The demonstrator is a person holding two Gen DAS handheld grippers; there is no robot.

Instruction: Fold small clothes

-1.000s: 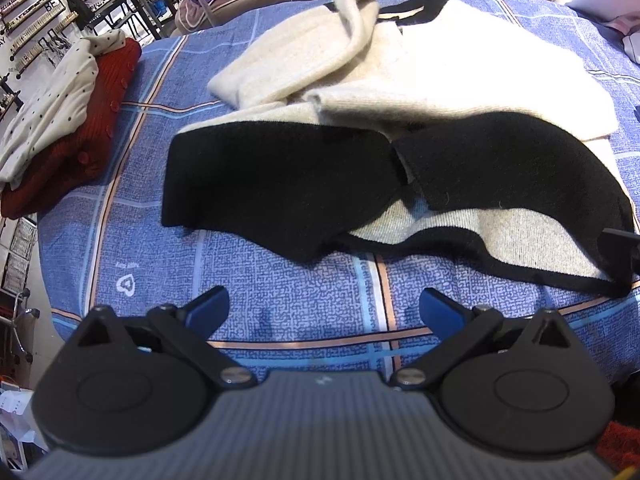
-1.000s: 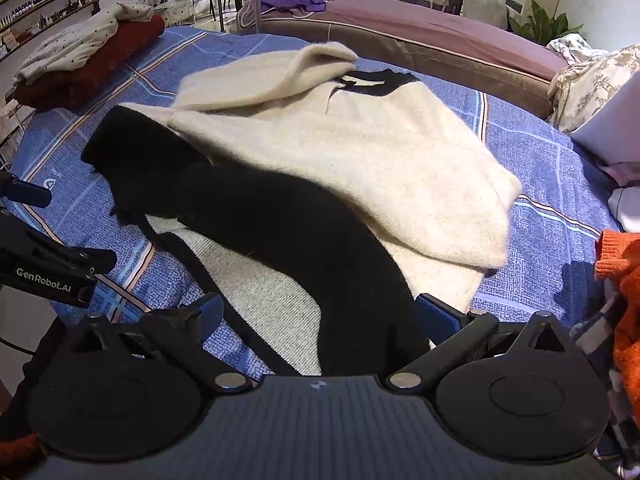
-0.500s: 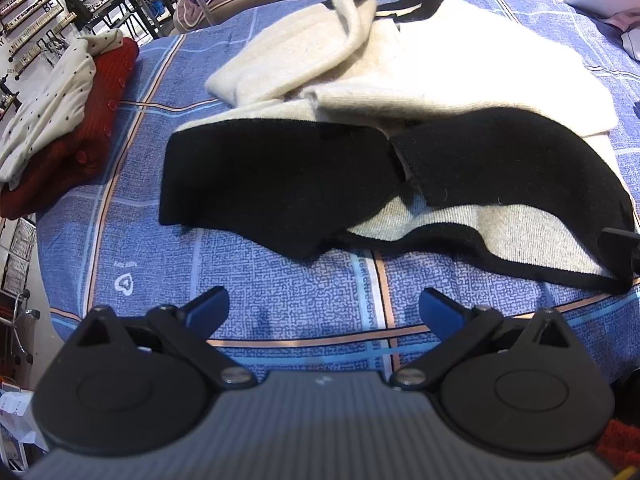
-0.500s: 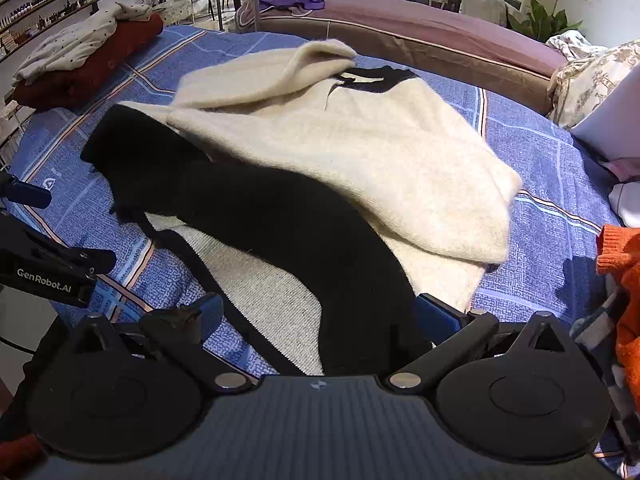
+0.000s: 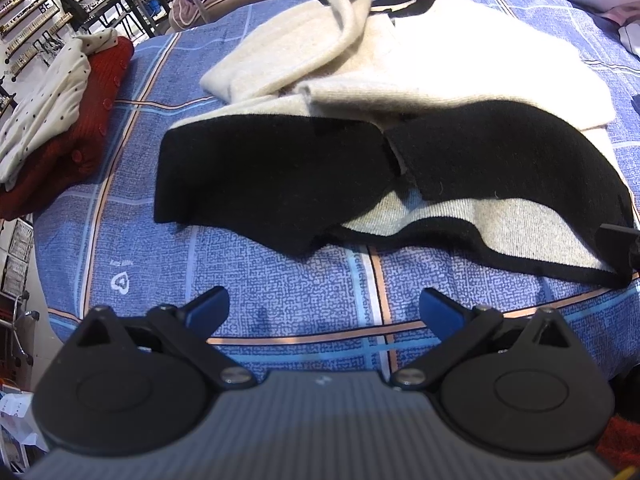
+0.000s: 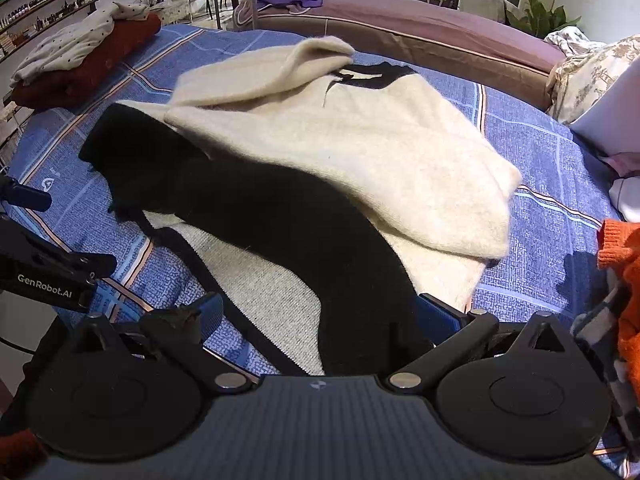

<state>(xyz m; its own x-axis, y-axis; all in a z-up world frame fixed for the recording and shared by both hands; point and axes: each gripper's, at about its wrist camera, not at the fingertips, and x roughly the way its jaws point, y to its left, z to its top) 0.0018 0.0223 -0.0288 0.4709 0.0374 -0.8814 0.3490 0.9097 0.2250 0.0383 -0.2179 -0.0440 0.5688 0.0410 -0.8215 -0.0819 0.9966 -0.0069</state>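
A cream and black knit sweater (image 5: 420,52) lies partly folded on the blue patterned bedspread (image 5: 260,280); its black hem band (image 5: 280,172) faces me. It also shows in the right wrist view (image 6: 340,148). My left gripper (image 5: 324,308) is open and empty, hovering over bare bedspread just short of the black hem. My right gripper (image 6: 316,312) is open, its fingers straddling the black band (image 6: 320,240) and cream ribbed underside at the sweater's near corner, without closing on it. The left gripper's body (image 6: 44,272) shows at the left edge of the right wrist view.
A stack of folded clothes, dotted white on red (image 5: 60,96), sits at the bed's left edge; it also shows in the right wrist view (image 6: 80,60). An orange knit (image 6: 620,272) lies at the right. A brown mattress (image 6: 420,36) and shelves stand behind.
Both grippers have stayed open and nearly still. The views shifted only slightly; the sweater has not moved.
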